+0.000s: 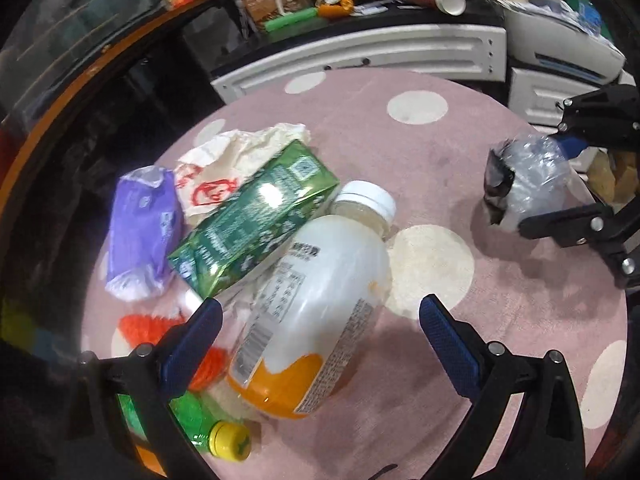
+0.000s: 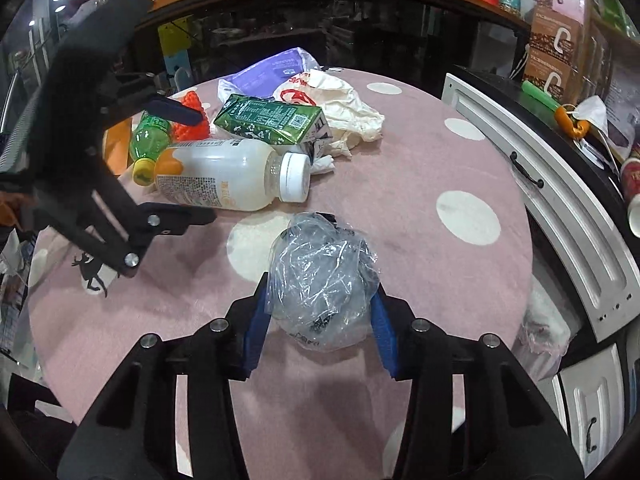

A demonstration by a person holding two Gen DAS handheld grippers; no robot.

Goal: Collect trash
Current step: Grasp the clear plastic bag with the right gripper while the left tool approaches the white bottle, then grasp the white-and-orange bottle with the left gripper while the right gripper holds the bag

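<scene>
A pile of trash lies on a pink dotted round mat (image 1: pixel 500 320): a white plastic bottle with an orange base (image 1: pixel 316 304), a green carton (image 1: pixel 256 216), a purple packet (image 1: pixel 140 228), a crumpled paper bag (image 1: pixel 236 160) and a green bottle with a yellow cap (image 1: pixel 216 432). My left gripper (image 1: pixel 320 316) is open, with its fingers either side of the white bottle (image 2: pixel 224 176). My right gripper (image 2: pixel 320 300) is shut on a crumpled clear plastic bag (image 2: pixel 324 280), also seen in the left wrist view (image 1: pixel 528 184), just above the mat (image 2: pixel 440 280).
An orange-red net (image 1: pixel 152 326) lies under the pile. White drawer fronts (image 1: pixel 372 56) and a dark cluttered counter (image 2: pixel 580 128) ring the far side of the mat. A dark glass cabinet (image 2: pixel 320 36) stands behind the pile.
</scene>
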